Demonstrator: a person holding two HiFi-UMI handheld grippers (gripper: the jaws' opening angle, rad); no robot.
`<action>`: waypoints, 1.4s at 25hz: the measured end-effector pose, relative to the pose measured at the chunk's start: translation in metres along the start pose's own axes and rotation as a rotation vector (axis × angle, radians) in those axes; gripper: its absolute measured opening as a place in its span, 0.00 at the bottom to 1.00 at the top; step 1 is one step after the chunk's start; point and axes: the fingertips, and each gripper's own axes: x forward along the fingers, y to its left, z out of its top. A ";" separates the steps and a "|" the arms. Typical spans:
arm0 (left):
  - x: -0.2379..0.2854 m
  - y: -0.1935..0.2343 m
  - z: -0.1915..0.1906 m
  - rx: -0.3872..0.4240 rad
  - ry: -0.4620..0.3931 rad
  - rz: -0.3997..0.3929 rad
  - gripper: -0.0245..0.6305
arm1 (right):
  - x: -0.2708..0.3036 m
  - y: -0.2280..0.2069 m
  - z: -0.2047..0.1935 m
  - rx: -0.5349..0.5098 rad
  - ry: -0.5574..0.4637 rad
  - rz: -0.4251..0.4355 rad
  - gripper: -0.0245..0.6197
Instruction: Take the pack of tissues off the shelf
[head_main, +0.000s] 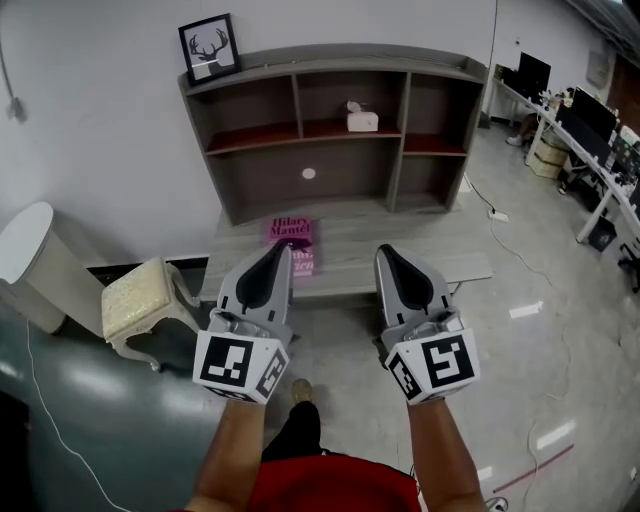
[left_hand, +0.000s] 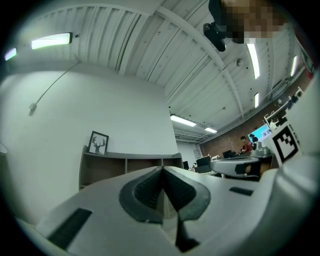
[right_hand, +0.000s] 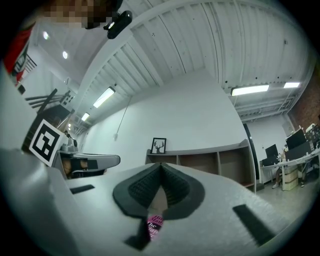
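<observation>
**Head view, looking steeply down.** A brown shelf (head_main: 400, 130) stands along the rear edge of a low grey table (head_main: 440, 262) set against a white wall. The pack of tissues (head_main: 362, 120) lies in the upper middle compartment of the shelf. It rests on that compartment's board, right of its centre and near the right-hand divider. A framed antler picture (head_main: 209, 47) leans on the top left corner of the shelf. A small pale disc (head_main: 308, 173) sits in the wide lower compartment; it is too small to identify, perhaps a lid. A pink book (head_main: 292, 243) lies flat near the front edge of the table. A cream stool (head_main: 140, 300) stands on the floor off the table's left end, and desks with monitors (head_main: 590, 125) line the room's right side.

**Grippers.** The left gripper (head_main: 283, 248) and right gripper (head_main: 383, 250) are held side by side in front of the table's front edge, pointing toward the shelf and well apart from the tissues. The left gripper's tip overlaps the book in this view.

**Gripper views.** The left gripper's dark ribbed pads (left_hand: 145, 192) meet at the tip with nothing between them. The right gripper's pads (right_hand: 142, 187) are likewise pressed together and empty, with the book showing through the gap beneath them.
</observation>
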 end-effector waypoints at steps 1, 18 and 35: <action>0.009 0.006 -0.004 -0.003 -0.003 0.000 0.05 | 0.010 -0.003 -0.005 -0.006 0.004 0.000 0.05; 0.231 0.154 -0.091 -0.076 -0.015 -0.158 0.05 | 0.261 -0.102 -0.097 -0.064 0.091 -0.161 0.09; 0.351 0.200 -0.144 -0.108 0.003 -0.193 0.05 | 0.395 -0.233 -0.197 -0.022 0.308 -0.321 0.72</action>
